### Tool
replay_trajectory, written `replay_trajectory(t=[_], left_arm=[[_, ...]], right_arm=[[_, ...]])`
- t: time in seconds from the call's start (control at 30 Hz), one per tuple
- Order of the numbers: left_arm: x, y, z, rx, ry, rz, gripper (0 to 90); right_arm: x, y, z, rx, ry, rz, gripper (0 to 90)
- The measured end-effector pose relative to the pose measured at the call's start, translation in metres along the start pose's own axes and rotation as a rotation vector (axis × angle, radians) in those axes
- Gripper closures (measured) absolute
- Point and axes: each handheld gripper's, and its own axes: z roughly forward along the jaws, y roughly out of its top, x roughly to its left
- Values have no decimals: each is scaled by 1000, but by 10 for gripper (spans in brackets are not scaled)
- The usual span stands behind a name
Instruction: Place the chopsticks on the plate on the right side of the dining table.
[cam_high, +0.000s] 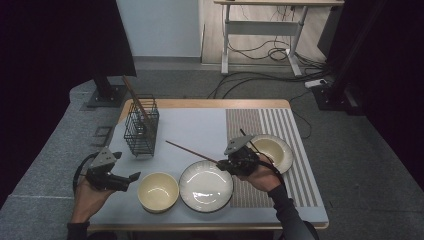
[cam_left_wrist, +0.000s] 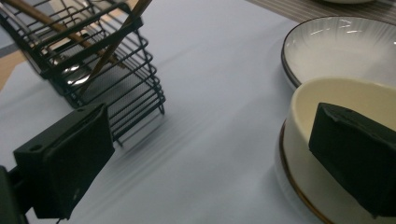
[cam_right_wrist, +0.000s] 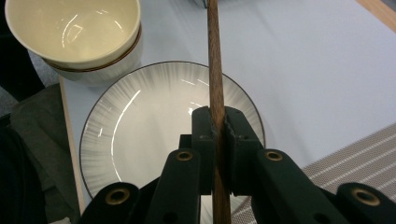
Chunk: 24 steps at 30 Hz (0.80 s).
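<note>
Right gripper (cam_right_wrist: 217, 122) is clamped tight on a long brown wooden chopstick (cam_high: 190, 150), holding it above the far rim of the round white plate with the dark rim (cam_high: 206, 186), which sits by the near edge of the tabletop (cam_high: 200, 127); the stick's tip points toward the far left corner. There stands the black wire basket (cam_high: 141, 126), with more wooden sticks (cam_high: 134, 95) leaning in it. Left gripper (cam_high: 131, 178), at the near left corner, has its jaws spread wide with nothing between them, just beside the cream ceramic bowl (cam_high: 158, 191).
</note>
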Motion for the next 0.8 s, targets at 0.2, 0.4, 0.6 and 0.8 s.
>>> replay_trajectory(t=[0.2, 0.4, 0.6, 0.8], left_arm=[[8, -13, -1, -5, 43, -39, 1], [14, -27, 3, 16, 80, -65, 0], [18, -44, 7, 29, 111, -100, 0], [18, -57, 15, 45, 120, -125, 0]], right_arm=[[-5, -6, -8, 0, -39, 34, 838], [-11, -12, -14, 14, -82, 48, 838], [-18, -19, -22, 8, -118, 82, 838], [-23, -23, -27, 5, -153, 102, 838]])
